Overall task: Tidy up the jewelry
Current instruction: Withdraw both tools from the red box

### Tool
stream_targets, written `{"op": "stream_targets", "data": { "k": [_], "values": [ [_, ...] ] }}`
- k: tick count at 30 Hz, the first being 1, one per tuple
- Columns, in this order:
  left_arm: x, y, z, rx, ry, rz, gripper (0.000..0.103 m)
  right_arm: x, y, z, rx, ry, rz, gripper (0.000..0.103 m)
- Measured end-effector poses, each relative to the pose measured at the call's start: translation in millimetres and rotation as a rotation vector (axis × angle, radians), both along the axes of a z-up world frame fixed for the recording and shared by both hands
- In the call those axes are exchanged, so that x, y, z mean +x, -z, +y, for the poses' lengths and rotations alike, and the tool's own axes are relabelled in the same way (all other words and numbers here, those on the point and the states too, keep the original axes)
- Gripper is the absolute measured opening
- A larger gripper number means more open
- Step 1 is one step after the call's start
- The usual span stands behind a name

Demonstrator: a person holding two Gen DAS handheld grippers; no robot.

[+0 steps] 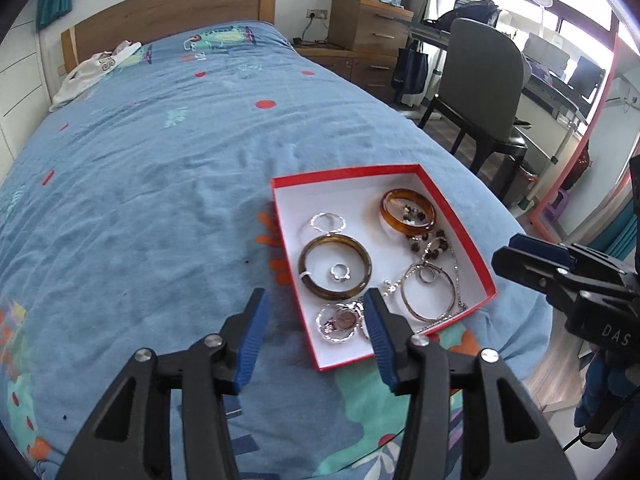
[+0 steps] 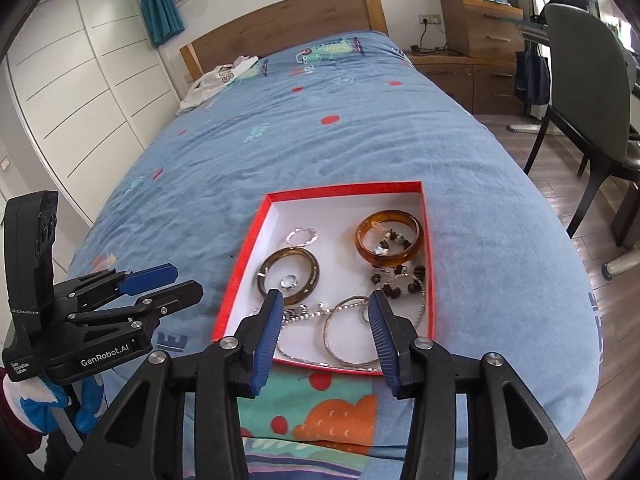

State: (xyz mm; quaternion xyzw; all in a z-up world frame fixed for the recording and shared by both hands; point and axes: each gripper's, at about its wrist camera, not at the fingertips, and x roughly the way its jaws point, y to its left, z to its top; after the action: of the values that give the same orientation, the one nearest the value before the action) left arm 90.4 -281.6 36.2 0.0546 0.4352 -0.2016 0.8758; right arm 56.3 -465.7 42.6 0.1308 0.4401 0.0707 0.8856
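Above the red box (image 2: pixel 426 216) both my tongs, left gripper (image 1: pixel 314 294) and right gripper (image 2: pixel 325 295), hang apart, empty, because the bangles lie inside.

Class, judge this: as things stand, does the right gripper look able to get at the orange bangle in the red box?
Probably yes: the right gripper is open and empty, with nothing over the orange bangle.

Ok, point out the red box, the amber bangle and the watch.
red box (image 2: pixel 344 191): right wrist view, far rim.
amber bangle (image 2: pixel 414 246): right wrist view, right side of the band.
watch (image 1: pixel 344 320): left wrist view, the dial.
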Motion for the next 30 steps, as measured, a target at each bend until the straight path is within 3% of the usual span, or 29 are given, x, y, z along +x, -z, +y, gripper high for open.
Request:
{"op": "stream_targets", "data": {
  "k": [12, 17, 20, 30],
  "values": [
    [-51.3, -38.7, 96.1, 0.079, -0.207, -0.085, 0.052, -25.8, -44.3, 87.0, 0.011, -0.094, -0.096, 0.059],
    [-68.0, -50.0, 126.3, 0.089, -0.264, -0.109, 0.057, -35.2, -57.6, 114.0, 0.002, -0.108, -0.121, 0.070],
    [-77.2, -61.6, 140.9, 0.093, -0.294, -0.137, 0.065, -40.9, -67.4, 128.5, -0.016, -0.112, -0.139, 0.074],
    [-107.5, -101.5, 192.8, 0.073, -0.393, -0.221, 0.066, -57.0, -104.4, 164.1, -0.066, -0.108, -0.208, 0.088]
  ]
}}
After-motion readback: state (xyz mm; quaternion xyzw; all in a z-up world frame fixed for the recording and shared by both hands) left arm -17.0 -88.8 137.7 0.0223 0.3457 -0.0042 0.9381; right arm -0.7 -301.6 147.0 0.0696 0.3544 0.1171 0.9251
